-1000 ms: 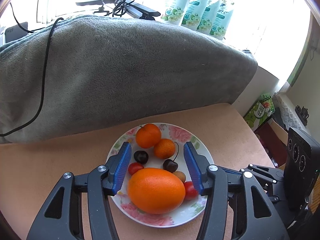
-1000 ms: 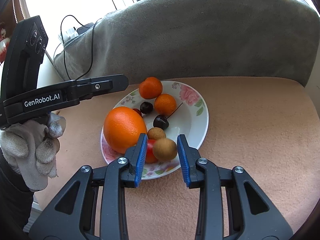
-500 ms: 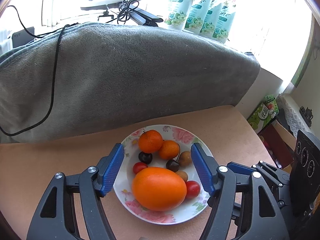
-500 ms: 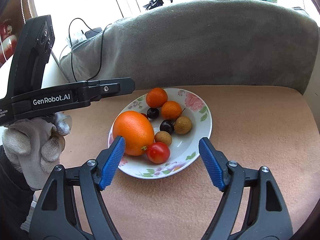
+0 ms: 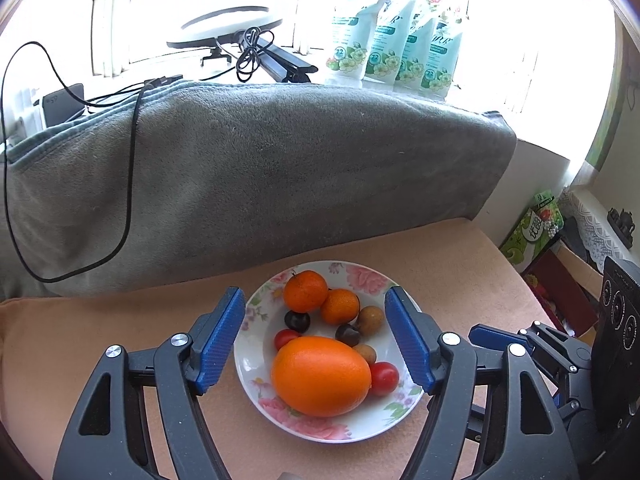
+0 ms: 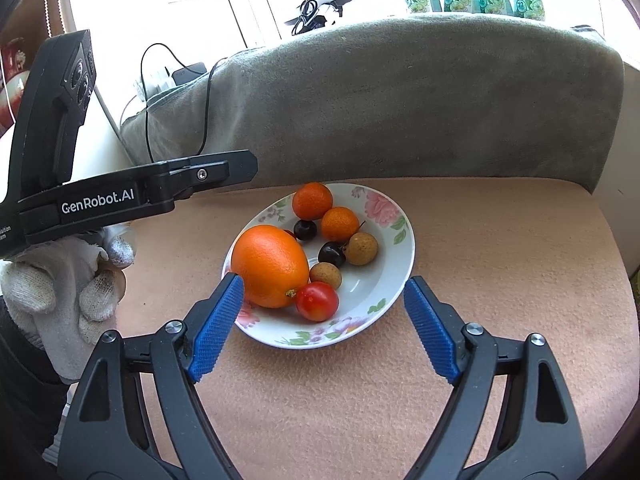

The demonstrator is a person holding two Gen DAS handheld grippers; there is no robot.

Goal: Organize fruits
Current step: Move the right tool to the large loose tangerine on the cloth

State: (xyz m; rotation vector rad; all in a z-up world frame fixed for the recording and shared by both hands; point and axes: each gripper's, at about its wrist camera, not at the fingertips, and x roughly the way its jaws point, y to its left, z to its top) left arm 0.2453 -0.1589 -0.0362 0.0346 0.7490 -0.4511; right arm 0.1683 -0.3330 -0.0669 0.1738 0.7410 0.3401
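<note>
Nine fruits on one floral plate [image 5: 362, 428], set on a peach-coloured cloth surface [image 6: 500, 264] before a grey blanket-covered backrest [image 5: 280, 168]. Large orange [image 5: 320, 376] at the near-left of the plate, touching a red cherry tomato [image 6: 317, 301] at its right. Second cherry tomato [image 5: 285, 338] beyond the orange, mostly hidden in the right wrist view. Two small tangerines [image 5: 306, 291] [image 5: 340, 306] side by side at the far rim, touching. Two dark cherries: one [image 5: 297, 321] just before the larger tangerine, one [image 6: 332, 254] mid-plate with stem. Two brown longans: one [image 6: 361, 248] right of the stemmed cherry, one [image 6: 325, 275] between orange and plate centre. Left gripper [image 5: 316, 342]: jaws just opened, now wide, blue pads either side of the plate, nothing gripped. Right gripper [image 6: 320, 330]: jaws just opened further, now wide, straddling the plate's near rim, left pad close before the orange, contact not determinable, nothing gripped. Gloved left hand [image 6: 60, 292] under the left device at picture left. Black cable [image 5: 128, 184] draped over the blanket. Four green-and-white pouches [image 5: 392, 56] and ring light [image 5: 228, 30] on the sill behind.
</note>
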